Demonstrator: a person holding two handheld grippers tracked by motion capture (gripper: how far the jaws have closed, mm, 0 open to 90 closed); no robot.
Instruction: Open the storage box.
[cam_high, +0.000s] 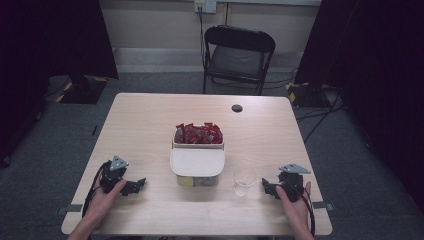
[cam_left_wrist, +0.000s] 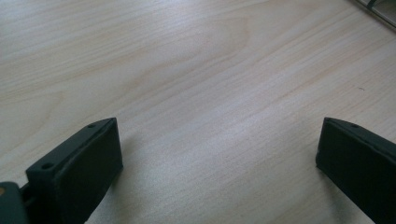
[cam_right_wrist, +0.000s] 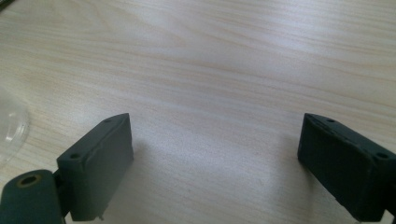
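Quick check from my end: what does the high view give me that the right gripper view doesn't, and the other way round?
High view: the white two-part container with red packets in its far compartment, the black folding chair, the left gripper and both hands. Right gripper view: a close look at the right gripper, jaws wide apart with bare wood between. Both: the light wooden table and the clear plastic cup, just a sliver at the right gripper view's left edge.

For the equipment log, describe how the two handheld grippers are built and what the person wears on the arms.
Both the left gripper and the right gripper are black, each topped by a grey three-cornered plate and trailing a black cable. Their jaws are blocky black pads with small screw holes along the top edge. The person's forearms are bare, no sleeves or gloves in sight.
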